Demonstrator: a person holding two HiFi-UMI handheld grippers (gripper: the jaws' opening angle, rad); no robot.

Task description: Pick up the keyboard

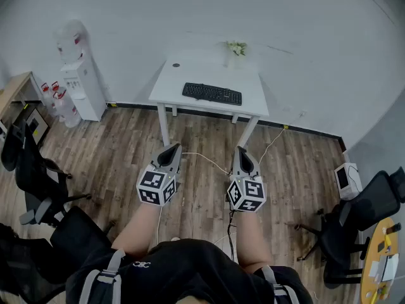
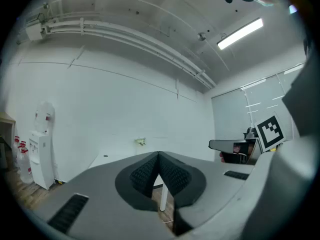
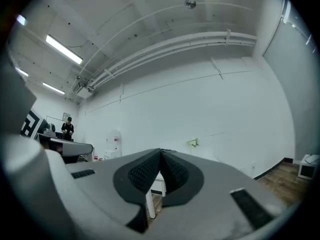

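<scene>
Jaws together on left gripper (image 1: 171, 147), right gripper (image 1: 242, 149), keyboard (image 1: 212, 94) well ahead on table (image 1: 190, 68)

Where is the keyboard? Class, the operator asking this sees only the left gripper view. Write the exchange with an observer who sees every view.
Observer: The keyboard lies flat on the white table, near its front edge.
Operator: Is the right hand-held gripper holding anything?
Observer: No. The right hand-held gripper has its jaws shut together with nothing between them.
Operator: What stands off to my right?
Observer: A black office chair stands on the wood floor, apart from the table.
</scene>
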